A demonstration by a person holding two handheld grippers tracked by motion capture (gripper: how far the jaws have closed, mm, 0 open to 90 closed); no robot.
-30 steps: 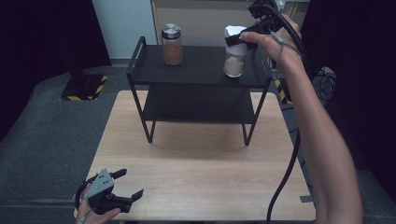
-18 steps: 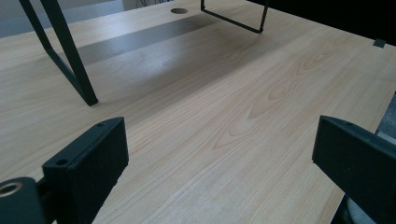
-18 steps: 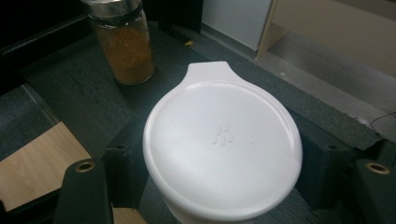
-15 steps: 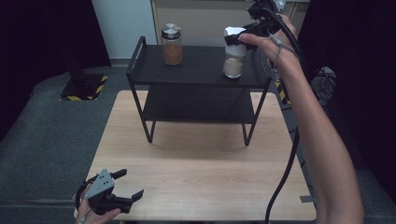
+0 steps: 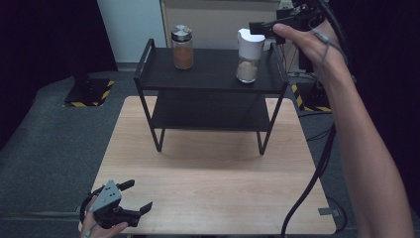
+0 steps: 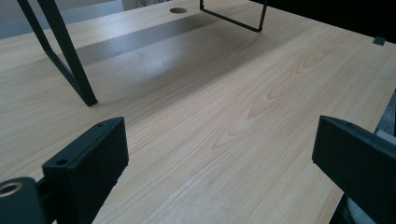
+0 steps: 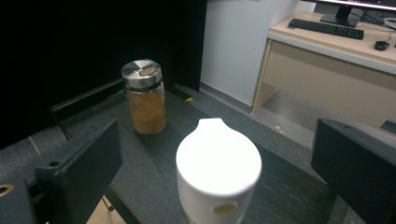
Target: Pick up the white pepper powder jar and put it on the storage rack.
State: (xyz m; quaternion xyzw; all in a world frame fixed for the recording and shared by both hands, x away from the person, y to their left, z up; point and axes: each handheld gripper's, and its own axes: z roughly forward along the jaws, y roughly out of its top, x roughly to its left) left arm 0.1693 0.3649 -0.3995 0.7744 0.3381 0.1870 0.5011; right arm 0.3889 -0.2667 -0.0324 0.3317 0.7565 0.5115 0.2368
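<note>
A black two-tier shelf (image 5: 213, 74) stands at the back of the wooden table (image 5: 213, 183). On its top tier sit a glass jar with a metal lid (image 5: 183, 47) (image 7: 144, 95), holding brown powder, and a jar with a white cap (image 5: 248, 54) (image 7: 218, 163). My right gripper (image 5: 258, 28) hovers just right of the white cap. Its jaws have just been opening and stand wide on either side of the cap without touching it. At the table's front left corner my left gripper (image 5: 140, 194) (image 6: 219, 140) is open with nothing between its fingers.
The shelf's lower tier (image 5: 208, 116) is bare. A desk with a keyboard (image 7: 327, 27) stands behind the table. The right gripper's cable (image 5: 317, 173) hangs down past the table's right edge. Grey floor with a black-and-yellow marked base (image 5: 84, 94) lies to the left.
The right gripper has let go of the white-capped jar, opened its jaws and drawn back to the right. The jar stays upright on the top tier. The left gripper has not moved.
</note>
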